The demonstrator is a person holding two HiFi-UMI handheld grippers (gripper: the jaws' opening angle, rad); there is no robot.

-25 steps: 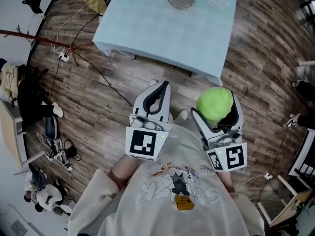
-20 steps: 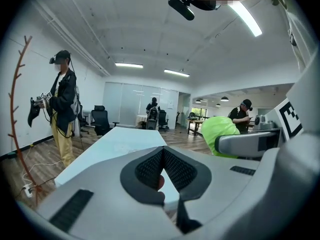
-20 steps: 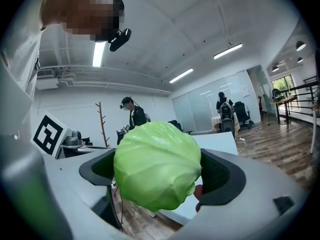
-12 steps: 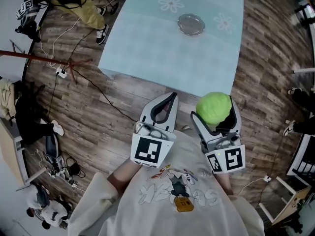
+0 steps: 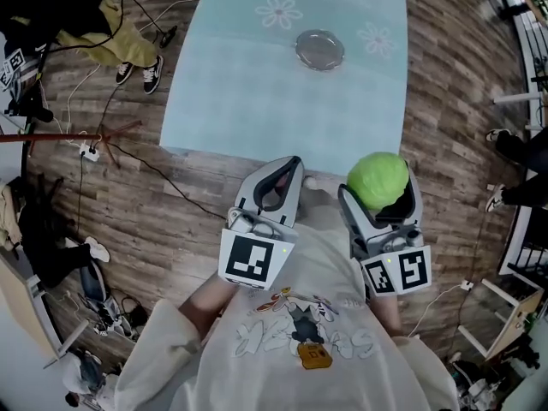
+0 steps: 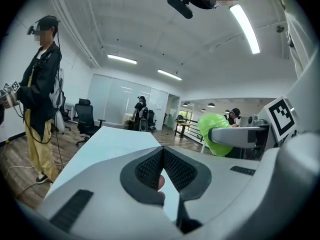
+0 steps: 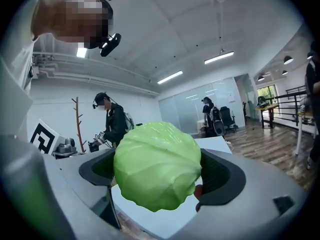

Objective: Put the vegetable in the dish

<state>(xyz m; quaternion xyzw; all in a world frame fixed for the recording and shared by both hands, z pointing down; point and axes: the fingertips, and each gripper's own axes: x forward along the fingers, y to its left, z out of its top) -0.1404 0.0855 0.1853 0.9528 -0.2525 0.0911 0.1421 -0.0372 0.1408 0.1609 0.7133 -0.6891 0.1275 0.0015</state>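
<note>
Right gripper (image 5: 378,187): short of the surface's (image 5: 257,84) near edge, over the wood floor (image 5: 171,195). Fingers pinching the cabbage (image 5: 378,180), one pad on each side. In the right gripper view the cabbage (image 7: 155,164) bulges above and below the gripper (image 7: 162,174) and hides most of the gap. The pale surface (image 7: 165,221) shows under it.

Left gripper (image 5: 294,163): also short of the near edge, beside the right one and apart from it. Fingers pressed together, tip to tip. The left gripper view confirms it: the ribbed pads meet at the gripper's (image 6: 162,156) front. The cabbage (image 6: 215,134) sits off to its right.

Both marker cubes, left (image 5: 251,259) and right (image 5: 396,274), sit back against the person's shirt (image 5: 300,332).

Surface: pale blue cloth with two flower prints toward the far end.

Dish (image 5: 320,50): small, round and shiny, on the far part of the surface between the two flower prints. Cabbage is not in it and is well apart from it. Only the dish's own glossy bottom shows inside.

Off the surface's left side: a pair of shoes (image 5: 137,74) and cables on the floor. The left gripper view shows a person (image 6: 42,84) standing on that side of the surface (image 6: 105,144).
</note>
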